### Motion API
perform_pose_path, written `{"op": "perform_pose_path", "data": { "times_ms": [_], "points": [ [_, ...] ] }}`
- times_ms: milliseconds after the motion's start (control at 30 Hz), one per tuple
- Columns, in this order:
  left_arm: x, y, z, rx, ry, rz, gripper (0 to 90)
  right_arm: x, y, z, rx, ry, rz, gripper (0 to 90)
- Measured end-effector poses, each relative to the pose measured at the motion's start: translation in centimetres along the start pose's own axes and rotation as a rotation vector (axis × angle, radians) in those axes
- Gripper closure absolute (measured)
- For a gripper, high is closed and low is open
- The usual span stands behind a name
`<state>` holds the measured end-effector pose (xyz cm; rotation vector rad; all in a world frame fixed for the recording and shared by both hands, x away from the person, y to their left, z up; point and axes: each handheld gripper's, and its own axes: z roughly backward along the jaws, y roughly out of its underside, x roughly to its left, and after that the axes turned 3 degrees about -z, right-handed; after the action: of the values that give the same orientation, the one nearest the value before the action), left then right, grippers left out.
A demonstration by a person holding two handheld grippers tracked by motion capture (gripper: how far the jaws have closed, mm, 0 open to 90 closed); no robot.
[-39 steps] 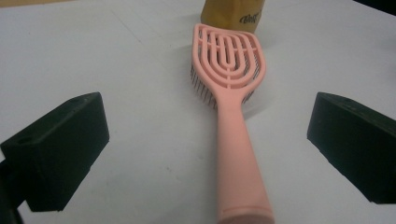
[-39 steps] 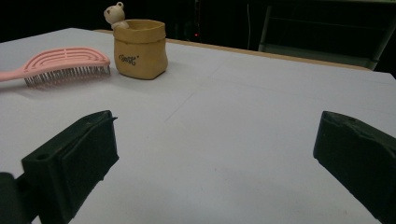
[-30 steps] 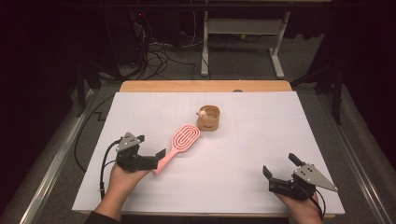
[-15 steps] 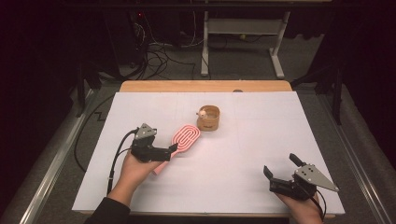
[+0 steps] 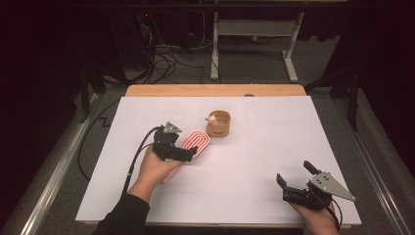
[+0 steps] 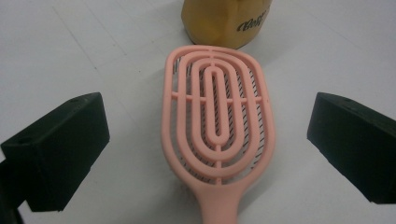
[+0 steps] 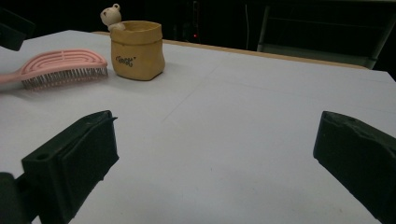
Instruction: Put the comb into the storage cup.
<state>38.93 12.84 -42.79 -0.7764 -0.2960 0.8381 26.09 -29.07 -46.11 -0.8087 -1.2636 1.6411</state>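
Pink plastic vented hairbrush point(image 6: 217, 121) lined up between the left tongs point(image 6: 205, 140), grasp not yet made.

Bristles down on the white surface point(image 5: 254, 161), the brush lies flat with its head just short of the small tan pot with a bear figure point(image 5: 218, 123); jaws stand wide on either side of the head, touching nothing, so closing and lifting are all to come, I'd say. Right tongs point(image 5: 298, 182) hang wide and empty near the front right corner, well apart. Plenty of bare white room in the middle and right; the pot crowds the brush's far end.
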Motion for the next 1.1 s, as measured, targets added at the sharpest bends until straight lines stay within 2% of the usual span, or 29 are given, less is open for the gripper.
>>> {"op": "perform_pose_path", "data": {
  "times_ms": [100, 267, 300, 400, 433, 600, 667, 800, 900, 1100],
  "points": [
    [-0.3, -0.3, -0.7, 0.035, 0.0, -0.008, 0.0, -0.1, 0.0, 0.1, -0.002, 0.001, -0.004, 0.4],
    [-0.6, -0.7, -1.1, 0.036, -0.015, -0.022, 0.0, -0.2, 0.0, 0.1, -0.005, 0.004, -0.007, 0.4],
    [-0.7, -0.8, -1.3, 0.044, -0.02, -0.032, 0.0, -0.2, 0.0, 0.1, -0.004, 0.004, -0.007, 0.4],
    [-0.7, -0.8, -1.6, 0.062, -0.02, -0.028, 0.0, -0.2, 0.0, 0.1, -0.003, 0.003, -0.007, 0.4],
    [-0.7, -0.8, -2.0, 0.085, -0.024, -0.027, 0.0, -0.2, 0.0, 0.1, -0.004, 0.002, -0.002, 0.4],
    [-0.6, -0.9, -2.5, 0.129, -0.039, -0.019, 0.0, -0.1, 0.0, 0.1, -0.002, 0.001, -0.004, 0.4],
    [-0.8, -1.3, -2.8, 0.168, -0.043, -0.038, 0.0, -0.1, 0.0, 0.1, -0.004, 0.0, -0.003, 0.4],
    [-1.0, -2.0, -2.9, 0.172, -0.04, -0.036, 0.0, -0.2, 0.0, 0.1, -0.004, 0.002, -0.004, 0.4],
    [-1.2, -2.4, -3.1, 0.202, -0.059, -0.052, 0.0, -0.2, -0.1, 0.1, -0.005, 0.001, -0.005, 0.4],
    [-1.5, -2.9, -3.3, 0.209, -0.056, -0.044, 0.0, -0.2, -0.1, 0.1, -0.007, 0.0, -0.007, 0.4]
  ]
}}
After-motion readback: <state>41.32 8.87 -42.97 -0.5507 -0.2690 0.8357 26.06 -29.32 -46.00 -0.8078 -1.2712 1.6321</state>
